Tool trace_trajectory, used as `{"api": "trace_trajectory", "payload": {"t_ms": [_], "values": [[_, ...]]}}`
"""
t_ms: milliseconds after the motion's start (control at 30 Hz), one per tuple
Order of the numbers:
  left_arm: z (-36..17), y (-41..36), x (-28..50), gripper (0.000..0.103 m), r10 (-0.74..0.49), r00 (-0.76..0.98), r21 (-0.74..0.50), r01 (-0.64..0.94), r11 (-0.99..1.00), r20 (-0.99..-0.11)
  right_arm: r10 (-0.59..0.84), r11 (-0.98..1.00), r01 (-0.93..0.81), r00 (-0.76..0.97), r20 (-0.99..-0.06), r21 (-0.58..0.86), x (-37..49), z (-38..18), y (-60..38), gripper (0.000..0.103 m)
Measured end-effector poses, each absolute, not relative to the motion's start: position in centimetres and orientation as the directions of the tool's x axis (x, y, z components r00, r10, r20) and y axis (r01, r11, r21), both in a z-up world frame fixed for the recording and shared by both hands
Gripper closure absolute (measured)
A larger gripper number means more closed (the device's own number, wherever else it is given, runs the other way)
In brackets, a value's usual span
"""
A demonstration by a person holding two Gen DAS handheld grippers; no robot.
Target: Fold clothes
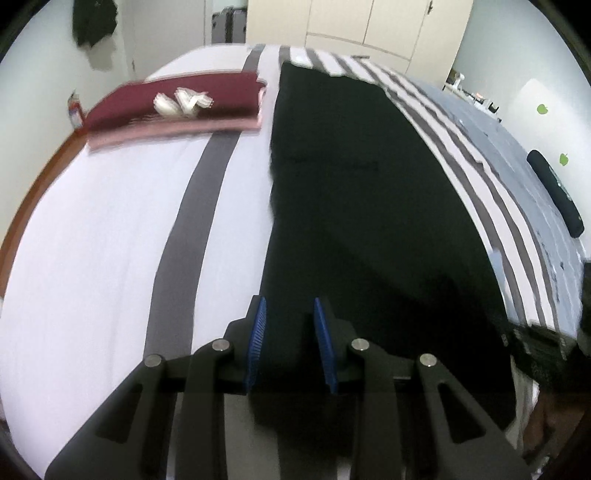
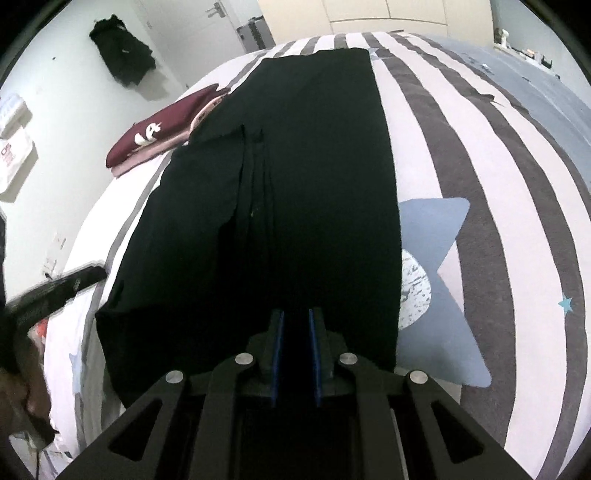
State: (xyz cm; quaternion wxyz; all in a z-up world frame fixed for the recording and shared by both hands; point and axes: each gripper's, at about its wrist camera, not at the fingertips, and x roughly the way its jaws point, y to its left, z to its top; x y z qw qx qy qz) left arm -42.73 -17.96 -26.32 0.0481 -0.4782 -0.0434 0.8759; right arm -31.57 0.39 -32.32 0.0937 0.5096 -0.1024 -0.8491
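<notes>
A long black garment [image 1: 369, 184] lies flat on the striped bed, running away from me; in the right wrist view the black garment [image 2: 295, 166] shows a lengthwise fold line down its middle. My left gripper [image 1: 290, 306] hovers over its near left edge, blue pads [image 1: 258, 332] clearly apart, with only flat cloth showing in the gap. My right gripper [image 2: 295, 314] sits over the near end, with just a narrow gap between its pads. Whether either pad touches the cloth is unclear. The left gripper [image 2: 55, 291] appears blurred at the left.
A folded maroon garment [image 1: 177, 107] with a white print rests on a pink one at the far left of the bed [image 1: 92, 240]. A dark cylinder [image 1: 556, 192] lies at the right. Wardrobe doors [image 1: 369, 26] stand behind, and dark clothing [image 2: 122, 51] hangs on the wall.
</notes>
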Motion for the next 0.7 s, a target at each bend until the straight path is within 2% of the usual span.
{"api": "trace_trajectory", "payload": {"t_ms": [300,533,700], "values": [[-26.6,-16.1,-51.4,0.078,0.155,-0.571,-0.114,-0.107,-0.988,-0.806,-0.240,-0.965,0.032,-0.511,-0.826,0.260,-34.5,-31.2,1.9,0.090],[-29.3,-15.0,-55.3,0.078,0.138,-0.497,-0.096,-0.110,-0.989,-0.857,-0.215,-0.967,0.003,-0.543,-0.812,0.254,-39.6,-31.7,2.3,0.087],[-29.6,-14.7,-55.3,0.078,0.136,-0.518,-0.080,-0.128,-0.988,-0.845,-0.207,-0.967,-0.015,-0.529,-0.823,0.253,-41.9,-32.9,2.9,0.086]]}}
